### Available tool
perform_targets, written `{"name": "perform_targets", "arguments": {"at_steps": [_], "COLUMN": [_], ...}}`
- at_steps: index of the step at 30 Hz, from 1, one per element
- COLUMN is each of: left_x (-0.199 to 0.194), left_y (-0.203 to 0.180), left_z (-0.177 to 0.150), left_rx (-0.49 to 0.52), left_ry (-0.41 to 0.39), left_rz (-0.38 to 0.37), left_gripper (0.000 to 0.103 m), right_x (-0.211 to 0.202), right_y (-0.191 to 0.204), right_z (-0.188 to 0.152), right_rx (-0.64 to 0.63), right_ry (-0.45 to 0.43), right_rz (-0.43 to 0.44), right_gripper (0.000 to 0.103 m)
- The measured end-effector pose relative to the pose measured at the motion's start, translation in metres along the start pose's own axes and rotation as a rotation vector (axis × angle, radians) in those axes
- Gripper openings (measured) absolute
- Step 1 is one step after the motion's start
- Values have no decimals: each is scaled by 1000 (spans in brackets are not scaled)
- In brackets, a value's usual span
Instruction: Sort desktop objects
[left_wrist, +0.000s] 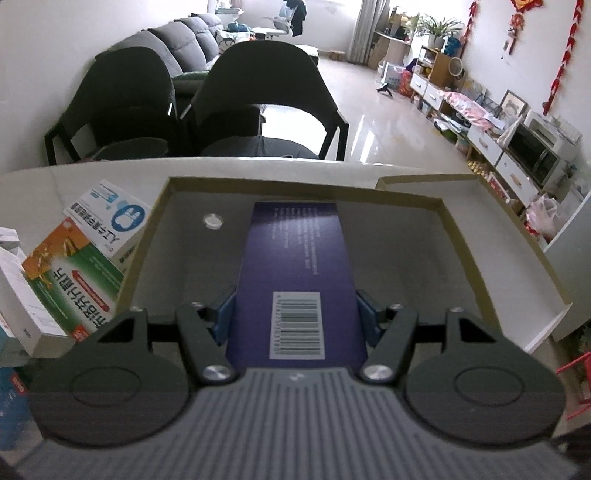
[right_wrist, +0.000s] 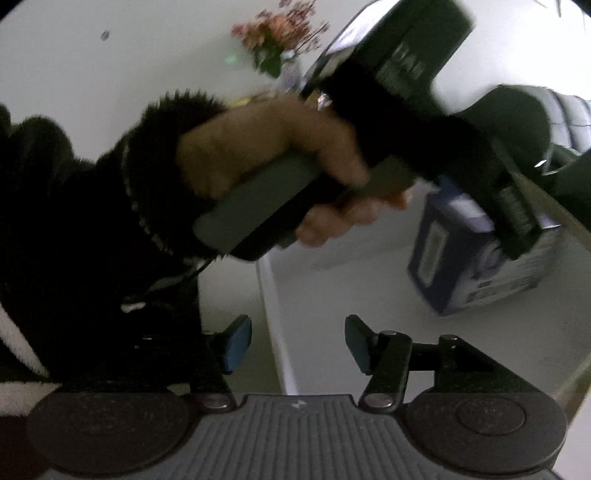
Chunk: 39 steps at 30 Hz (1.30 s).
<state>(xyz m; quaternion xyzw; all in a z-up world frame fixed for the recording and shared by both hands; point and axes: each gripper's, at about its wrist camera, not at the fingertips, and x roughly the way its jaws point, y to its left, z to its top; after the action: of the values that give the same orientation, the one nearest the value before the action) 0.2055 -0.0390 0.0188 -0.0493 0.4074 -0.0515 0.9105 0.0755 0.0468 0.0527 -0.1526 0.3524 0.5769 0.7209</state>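
My left gripper (left_wrist: 295, 317) is shut on a long purple box (left_wrist: 295, 258) with a barcode label, held over the inside of an open cardboard tray (left_wrist: 480, 266). A small white round object (left_wrist: 213, 220) lies on the tray's floor at the far left. In the right wrist view my right gripper (right_wrist: 297, 345) is open with nothing between its fingers, above the white table. That view also shows a person's hand (right_wrist: 273, 162) gripping the left gripper's handle, with the blue-purple box (right_wrist: 476, 258) in its jaws.
Several medicine boxes lie left of the tray: a white and blue one (left_wrist: 110, 218), a green and orange one (left_wrist: 70, 273), a white one (left_wrist: 22, 299). A second tray (left_wrist: 436, 188) sits at the right. Two dark chairs (left_wrist: 266, 99) stand beyond the table's far edge.
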Motion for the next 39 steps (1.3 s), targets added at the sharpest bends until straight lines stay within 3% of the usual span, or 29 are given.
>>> {"name": "perform_targets", "arguments": {"at_steps": [4,16,22,29,35,39], "left_x": [4,9,8,13,16,16], "left_y": [-1,-5,-13,-25,-32,-33], "left_z": [-1,-1,-3,-8,-10,-10], "left_rx": [-3,-2,5,22,31,17], "left_ry": [7,14,8,24,19,23], "left_rz": [-12,-14,-24,-71,-84,-120], "left_gripper": [63,64,64,64,64,64], "right_x": [-16,-21,-9,-11,-20,-21], "right_y": [-8,-7,-15,-35,-53,-59], "right_z": [-2,-19,-28,-43,-66,-75], "right_rx": [65,274,396,551,717,761], "right_ry": [-55,-246,-266,-348,-437,-466], "right_rz": [-79,-346,-503,-530,-468,-445], "right_gripper": [71,80,80,80,79,78]}}
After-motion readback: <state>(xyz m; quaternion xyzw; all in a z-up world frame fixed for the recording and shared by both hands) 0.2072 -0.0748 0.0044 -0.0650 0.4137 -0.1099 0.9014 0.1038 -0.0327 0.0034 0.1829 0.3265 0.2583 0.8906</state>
